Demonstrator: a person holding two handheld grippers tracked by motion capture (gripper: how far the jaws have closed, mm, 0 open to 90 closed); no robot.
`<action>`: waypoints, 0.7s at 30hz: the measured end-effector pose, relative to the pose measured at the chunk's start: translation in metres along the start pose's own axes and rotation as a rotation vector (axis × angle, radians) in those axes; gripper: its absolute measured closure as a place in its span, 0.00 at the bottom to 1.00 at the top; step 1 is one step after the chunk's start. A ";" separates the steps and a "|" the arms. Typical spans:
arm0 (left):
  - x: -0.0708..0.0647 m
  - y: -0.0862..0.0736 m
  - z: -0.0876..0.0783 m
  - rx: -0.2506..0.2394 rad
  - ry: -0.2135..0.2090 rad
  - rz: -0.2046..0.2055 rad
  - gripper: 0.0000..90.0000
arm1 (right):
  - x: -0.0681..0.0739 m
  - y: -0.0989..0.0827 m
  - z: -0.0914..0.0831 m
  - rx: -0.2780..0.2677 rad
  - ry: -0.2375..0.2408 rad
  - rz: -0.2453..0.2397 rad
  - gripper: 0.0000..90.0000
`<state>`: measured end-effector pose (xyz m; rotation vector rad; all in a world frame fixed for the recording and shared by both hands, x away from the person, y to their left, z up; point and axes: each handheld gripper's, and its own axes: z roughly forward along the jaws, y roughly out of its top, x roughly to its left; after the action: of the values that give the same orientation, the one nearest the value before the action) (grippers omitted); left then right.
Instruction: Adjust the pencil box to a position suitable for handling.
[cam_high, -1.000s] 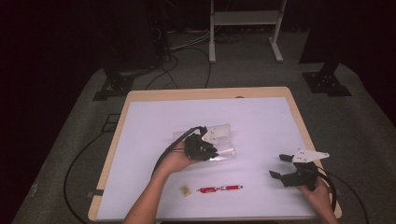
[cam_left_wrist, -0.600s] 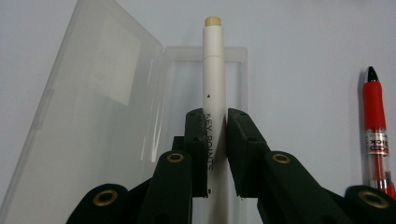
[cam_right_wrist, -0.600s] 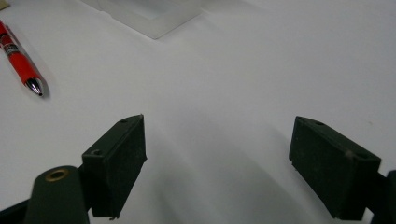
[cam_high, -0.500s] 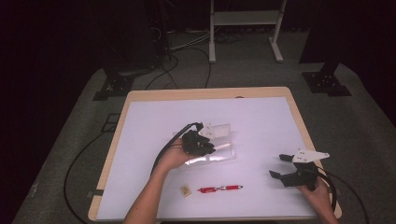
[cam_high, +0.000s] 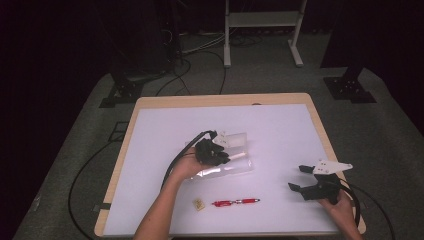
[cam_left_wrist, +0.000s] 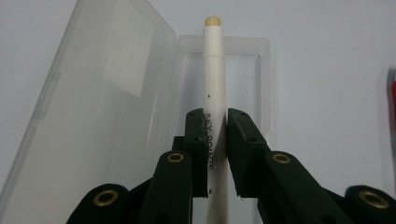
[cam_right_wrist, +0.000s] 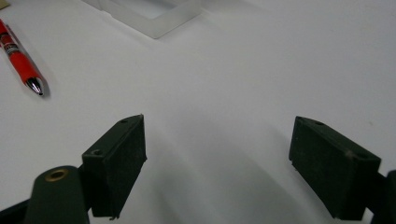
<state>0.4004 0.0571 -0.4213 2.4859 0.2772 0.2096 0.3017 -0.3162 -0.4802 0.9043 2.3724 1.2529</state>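
My left gripper (cam_left_wrist: 215, 140) pinches the white pen (cam_left_wrist: 213, 74), lengthwise over the open clear case (cam_left_wrist: 140, 84); right gripper (cam_right_wrist: 217, 163) spread, idle.

Bare table (cam_high: 280, 135) everywhere except case (cam_high: 227, 167) and red pen (cam_high: 235, 202)

In the left gripper view the white pen (cam_left_wrist: 214, 93) runs off the bottom edge, its printed lettering partly covered by the jaws. The red pen (cam_right_wrist: 19, 60) is cut by the right gripper view's left edge. The small tan object (cam_high: 199, 204) near it is too small to identify.
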 end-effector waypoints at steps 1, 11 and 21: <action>0.000 0.000 0.001 0.003 0.000 -0.004 0.88 | 0.000 0.000 0.000 0.000 0.001 0.000 0.20; 0.004 -0.003 0.012 0.026 -0.009 -0.021 0.87 | 0.000 0.000 0.000 -0.003 0.004 0.001 0.20; 0.008 -0.007 0.018 0.040 -0.017 -0.030 0.87 | 0.000 0.000 0.000 -0.004 0.005 0.002 0.20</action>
<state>0.4114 0.0542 -0.4395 2.5199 0.3144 0.1713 0.3017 -0.3167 -0.4803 0.9039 2.3722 1.2622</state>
